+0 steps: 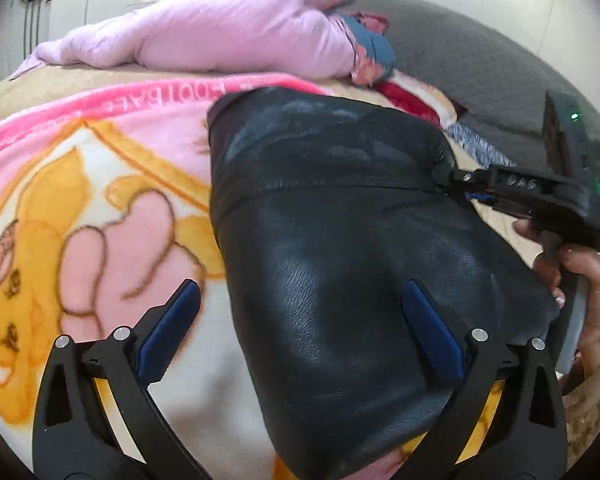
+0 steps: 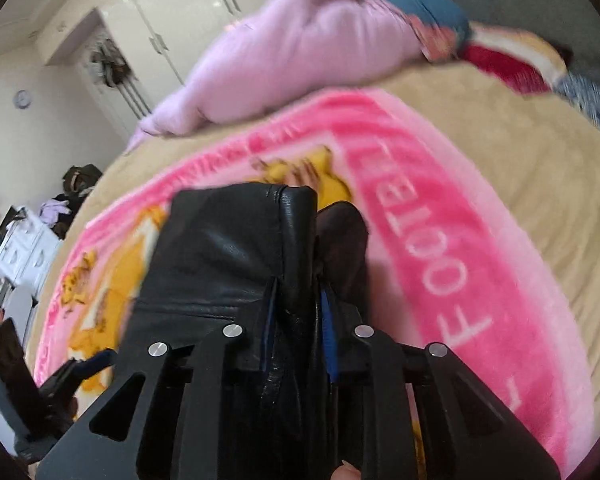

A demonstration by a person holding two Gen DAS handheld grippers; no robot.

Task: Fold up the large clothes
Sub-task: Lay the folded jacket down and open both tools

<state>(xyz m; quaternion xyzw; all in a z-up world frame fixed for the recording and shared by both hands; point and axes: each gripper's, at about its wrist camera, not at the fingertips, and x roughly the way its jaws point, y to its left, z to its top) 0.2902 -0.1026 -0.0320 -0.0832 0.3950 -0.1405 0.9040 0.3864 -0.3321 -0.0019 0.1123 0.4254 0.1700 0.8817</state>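
Looking thru left wrist view: black leather garment (image 1: 340, 240) lies on the pink blanket (image 1: 100, 168), long axis running away from the cam toward the bed's far edge, near end bulging up between the fingers. L claw (image 1: 300, 308) is wide, holding nothing; its right pad (image 1: 432, 332) sits over the leather, left pad over blanket. R claw (image 1: 452, 176) pinches the garment's right edge, so R is the one on it.

Right wrist view: R claw (image 2: 296, 300) is narrow, clamped on a thick folded edge of the garment (image 2: 220, 248), fold rising straight ahead. Leather looks shiny, creased, stiff-ish, w/ seams showing. Pink duvet (image 2: 300, 60) sits well apart at the far edge.
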